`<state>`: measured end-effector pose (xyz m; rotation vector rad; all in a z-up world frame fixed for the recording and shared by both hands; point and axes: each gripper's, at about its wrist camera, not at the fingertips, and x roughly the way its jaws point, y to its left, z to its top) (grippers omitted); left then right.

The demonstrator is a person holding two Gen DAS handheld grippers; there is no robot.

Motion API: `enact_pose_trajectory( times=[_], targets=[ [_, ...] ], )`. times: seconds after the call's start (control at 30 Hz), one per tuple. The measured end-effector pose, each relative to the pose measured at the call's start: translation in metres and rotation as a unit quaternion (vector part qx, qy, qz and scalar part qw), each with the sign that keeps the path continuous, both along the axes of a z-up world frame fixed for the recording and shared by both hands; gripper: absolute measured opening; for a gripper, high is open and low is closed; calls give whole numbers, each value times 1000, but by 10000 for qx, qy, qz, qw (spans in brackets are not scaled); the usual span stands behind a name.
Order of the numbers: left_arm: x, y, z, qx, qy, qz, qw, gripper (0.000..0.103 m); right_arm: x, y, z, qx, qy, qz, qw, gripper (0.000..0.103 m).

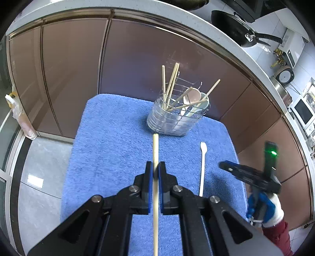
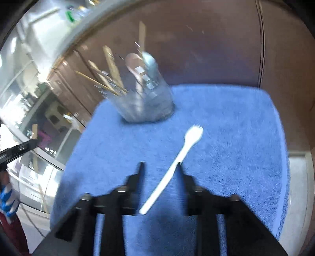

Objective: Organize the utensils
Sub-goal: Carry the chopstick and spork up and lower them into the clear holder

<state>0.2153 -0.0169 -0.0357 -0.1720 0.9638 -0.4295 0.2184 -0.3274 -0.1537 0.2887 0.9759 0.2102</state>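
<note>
My left gripper [image 1: 155,164] is shut on a pale wooden chopstick [image 1: 155,149], which sticks out ahead toward the wire utensil holder [image 1: 177,116]. The holder stands on a blue towel [image 1: 110,137] and contains several chopsticks and spoons. A white plastic fork [image 1: 202,165] lies flat on the towel to the right. In the blurred right wrist view, my right gripper [image 2: 160,165] is open above the towel [image 2: 226,137], its fingers straddling the fork [image 2: 177,157] handle without pressing it. The holder [image 2: 145,104] stands just beyond.
Brown cabinet doors [image 1: 78,69] rise behind the towel under a pale counter edge [image 1: 137,6]. A black pan [image 1: 234,27] sits on the counter at upper right. A gloved hand [image 1: 265,208] holds the right gripper. Grey floor [image 1: 43,177] lies left of the towel.
</note>
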Motion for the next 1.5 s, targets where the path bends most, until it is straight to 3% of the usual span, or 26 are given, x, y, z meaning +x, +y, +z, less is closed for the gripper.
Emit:
enact_pose_trajectory(
  times=[0.13, 0.33, 0.4, 0.47, 0.57, 0.7, 0.9, 1.07, 1.3, 1.5],
  targets=[
    [6, -1, -10, -58, 96, -46, 9999, 5, 43, 1, -34, -235, 625, -235, 9975, 39],
    [15, 2, -21, -85, 199, -102, 9997, 5, 84, 18, -60, -929, 1133, -297, 9888, 38],
    [17, 1, -25, -81, 210, -134, 9997, 5, 88, 27, -60, -1249, 1148, -272, 9851, 36],
    [17, -1, -27, -102, 229, -154, 9996, 5, 90, 32, -60, -1498, 1187, -223, 9813, 26],
    [17, -2, -27, -121, 232, -157, 9995, 5, 89, 25, -57, -1362, 1251, -224, 9825, 10],
    [13, 0, -21, -101, 181, -148, 9997, 5, 79, 11, -51, -943, 1187, -230, 9882, 9],
    [2, 1, -10, -81, 61, -101, 9999, 5, 44, 0, -34, -398, 681, -72, 9969, 9],
    [-10, -5, 1, -81, -106, -126, 9998, 5, 0, 1, 0, -97, -180, 137, 9997, 9],
    [-21, -13, 24, -223, -528, -95, 9983, 5, -44, 6, 49, 84, -1182, 144, 9928, 9],
    [-14, -24, 55, -442, -1093, 14, 9930, 5, -45, 28, 85, 18, -2019, 96, 9794, 9]
  ],
)
